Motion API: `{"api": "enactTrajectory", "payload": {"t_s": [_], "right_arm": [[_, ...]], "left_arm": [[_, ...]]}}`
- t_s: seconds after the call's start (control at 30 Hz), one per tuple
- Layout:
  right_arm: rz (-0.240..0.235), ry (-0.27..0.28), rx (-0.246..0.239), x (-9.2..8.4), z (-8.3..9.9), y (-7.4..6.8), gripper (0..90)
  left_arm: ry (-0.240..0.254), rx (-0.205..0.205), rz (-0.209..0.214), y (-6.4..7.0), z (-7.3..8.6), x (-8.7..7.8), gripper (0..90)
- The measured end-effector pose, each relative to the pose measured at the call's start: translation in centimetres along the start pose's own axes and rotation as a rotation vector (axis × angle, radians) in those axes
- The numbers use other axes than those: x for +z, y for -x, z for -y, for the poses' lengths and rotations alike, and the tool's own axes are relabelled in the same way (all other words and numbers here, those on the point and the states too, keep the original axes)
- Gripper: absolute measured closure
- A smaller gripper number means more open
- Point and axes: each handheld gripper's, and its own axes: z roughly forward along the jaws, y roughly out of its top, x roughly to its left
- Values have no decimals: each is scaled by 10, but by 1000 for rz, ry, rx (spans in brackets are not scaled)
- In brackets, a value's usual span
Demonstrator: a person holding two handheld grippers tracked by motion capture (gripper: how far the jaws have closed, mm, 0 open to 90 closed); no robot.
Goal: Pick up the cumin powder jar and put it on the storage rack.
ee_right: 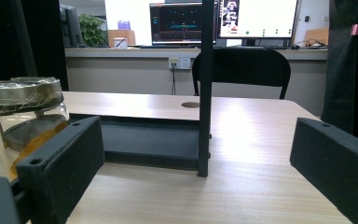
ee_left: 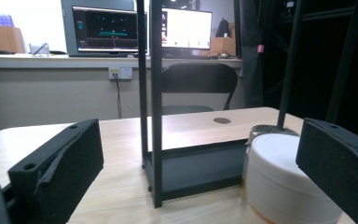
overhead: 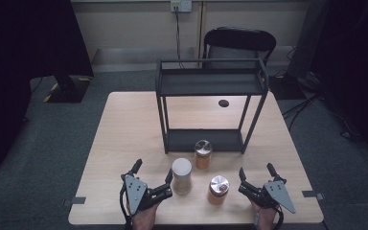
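The left tongs (overhead: 152,178) sit at the lower left of centre in the high view, held by a hand (overhead: 143,216) that comes up from the bottom edge. Their jaws stand wide apart and point toward the upper right of the frame, a grey three-cornered plate on top. In the left gripper view the two black jaws rise from the lower left and lower right corners with a broad gap between them. The right tongs (overhead: 256,175) sit at the lower right of the high view, jaws spread and pointing up the frame. The right gripper view shows that pair equally wide apart.
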Motion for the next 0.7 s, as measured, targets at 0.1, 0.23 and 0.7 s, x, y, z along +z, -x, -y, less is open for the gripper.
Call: {"api": "enactTrajectory", "payload": {"t_s": [0.1, 0.23, 0.7], "right_arm": [[1, 0, 1, 0, 0, 0, 18], [3, 0, 1, 0, 0, 0, 18], [0, 1, -1, 0, 0, 0, 18]], "left_arm": [[5, 0, 19, 2, 0, 0, 0], [9, 17, 50, 5, -1, 0, 0], [-17, 31, 115, 12, -11, 8, 32]]}}
